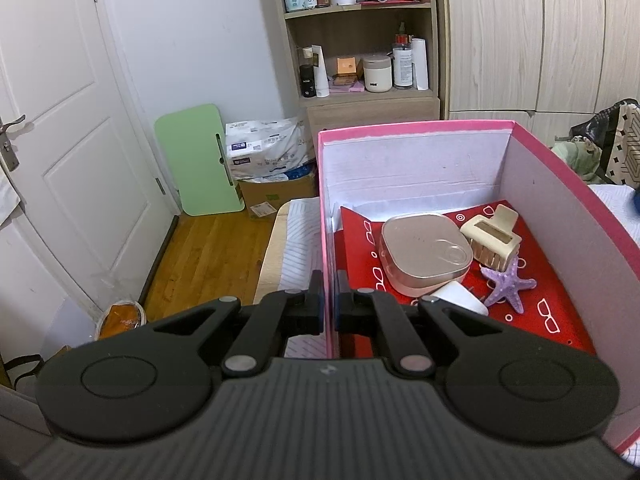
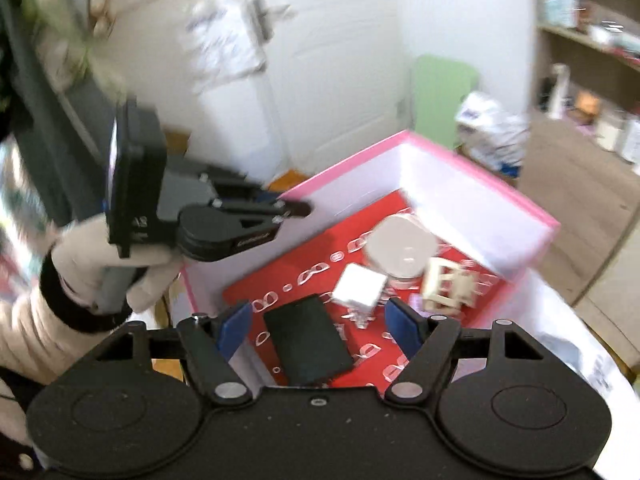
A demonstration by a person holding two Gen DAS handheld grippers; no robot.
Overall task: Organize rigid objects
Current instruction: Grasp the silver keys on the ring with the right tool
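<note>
Left wrist: shelf (image 1: 360, 40) beyond box (image 1: 412, 126).

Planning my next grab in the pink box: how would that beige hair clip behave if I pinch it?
The hair clip looks like hollow, rigid plastic, so probably light. It is sprung, so a pinch on its handles could open it. It is lying tilted, so it may tip against the tin.

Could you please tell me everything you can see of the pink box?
The pink box is open-topped, apparently cardboard, pink outside with pale walls and a red liner printed with white glasses. It holds a rose-gold tin, cream hair claw, purple starfish, white block and black slab. The left gripper clamps its wall.
</note>
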